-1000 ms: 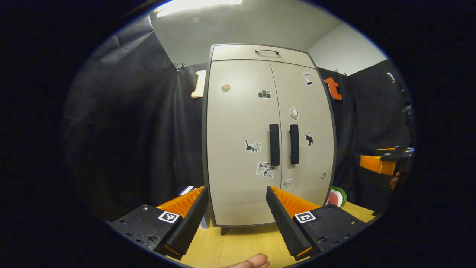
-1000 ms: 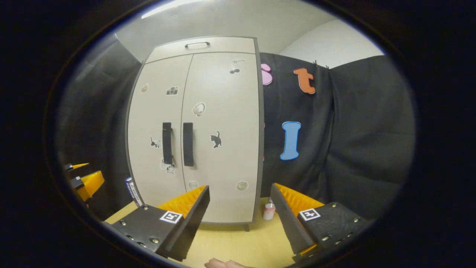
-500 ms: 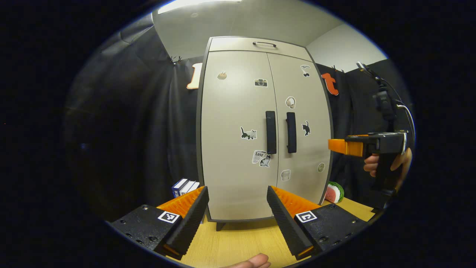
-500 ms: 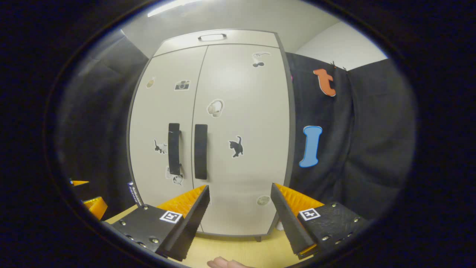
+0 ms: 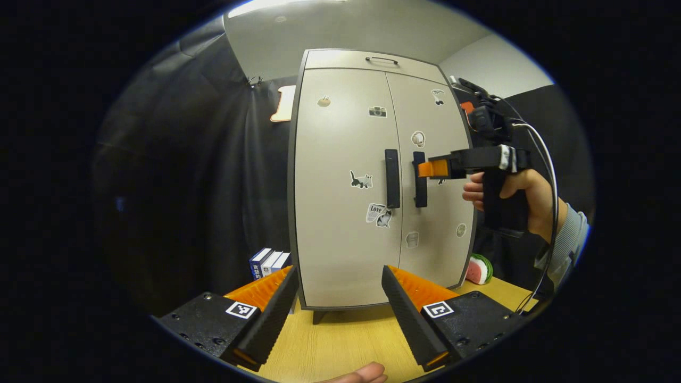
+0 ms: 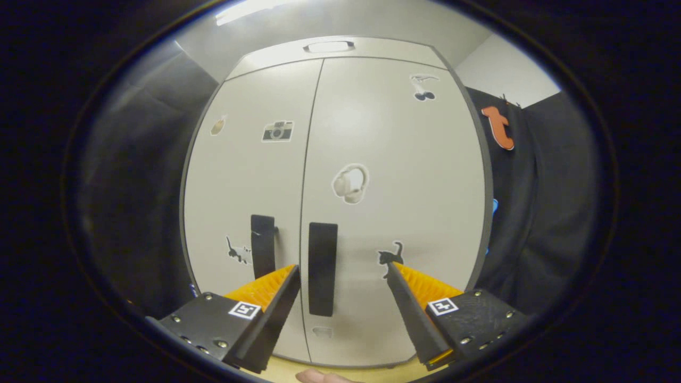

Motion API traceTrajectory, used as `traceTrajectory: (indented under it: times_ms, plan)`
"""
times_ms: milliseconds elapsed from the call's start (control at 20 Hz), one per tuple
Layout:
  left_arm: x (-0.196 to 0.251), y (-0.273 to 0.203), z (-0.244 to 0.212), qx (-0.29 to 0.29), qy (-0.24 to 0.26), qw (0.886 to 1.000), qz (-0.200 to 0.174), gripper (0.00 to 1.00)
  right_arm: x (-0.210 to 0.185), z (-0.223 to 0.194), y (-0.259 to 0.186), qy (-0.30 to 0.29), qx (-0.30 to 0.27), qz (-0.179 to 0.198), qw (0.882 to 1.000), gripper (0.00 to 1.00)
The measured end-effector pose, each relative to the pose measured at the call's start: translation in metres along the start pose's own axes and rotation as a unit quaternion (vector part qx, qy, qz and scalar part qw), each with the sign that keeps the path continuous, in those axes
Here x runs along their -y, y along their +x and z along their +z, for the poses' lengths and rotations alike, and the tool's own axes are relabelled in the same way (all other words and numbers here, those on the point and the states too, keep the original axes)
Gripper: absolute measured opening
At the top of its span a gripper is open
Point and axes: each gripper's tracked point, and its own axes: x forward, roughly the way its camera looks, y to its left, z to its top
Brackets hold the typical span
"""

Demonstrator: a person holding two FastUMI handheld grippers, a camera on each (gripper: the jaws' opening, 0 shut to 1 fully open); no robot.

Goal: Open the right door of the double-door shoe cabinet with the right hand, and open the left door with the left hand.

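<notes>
Right tool [image 6: 343, 271] spread wide, nothing gripped, levelled at the right door handle [image 6: 322, 268], which stands between the orange fingers but ahead of them; from the left gripper view, tip [image 5: 432, 168] just beside that handle [image 5: 420, 179], contact not certain. Left tool [image 5: 338, 274] equally wide and empty, held low over the wooden surface [image 5: 346, 340], well apart from the left door handle [image 5: 392, 178].

Judged early in the task: both doors of the shoe cabinet [image 5: 340, 159] shut and flush, centre seam unbroken. Left to do: grip and swing the right door [image 6: 393, 213], then bring the left tool up for the left door [image 5: 343, 186].

Cabinet upright on short feet at the back of the surface, against the black cloth; pale beige, dark-edged, two black vertical handles flanking the seam, small stickers scattered on both doors.
</notes>
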Motion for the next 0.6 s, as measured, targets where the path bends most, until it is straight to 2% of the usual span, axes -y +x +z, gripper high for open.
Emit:
traceTrajectory:
  times_ms: [150,350,500,550,600]
  plan:
    - [0.003,-0.003,-0.009,-0.006,0.010,1.000,-0.010,0.98,-0.010,-0.013,0.019,-0.005,-0.024,-0.007,1.000,0.97]
    - [0.001,-0.005,-0.011,-0.007,0.010,1.000,-0.020,0.98,-0.007,-0.013,0.039,-0.015,-0.017,-0.030,0.999,0.96]
    - [-0.008,-0.007,-0.013,-0.007,0.007,1.000,-0.016,0.98,-0.005,-0.013,0.042,0.004,-0.020,-0.043,0.999,0.58]
    - [-0.010,-0.007,-0.014,-0.008,0.002,1.000,-0.016,0.98,-0.005,-0.012,0.041,0.010,-0.020,-0.046,0.999,0.59]
    - [-0.012,-0.007,-0.016,-0.010,-0.003,1.000,-0.013,0.98,-0.006,-0.014,0.042,0.012,-0.022,-0.049,0.998,0.54]
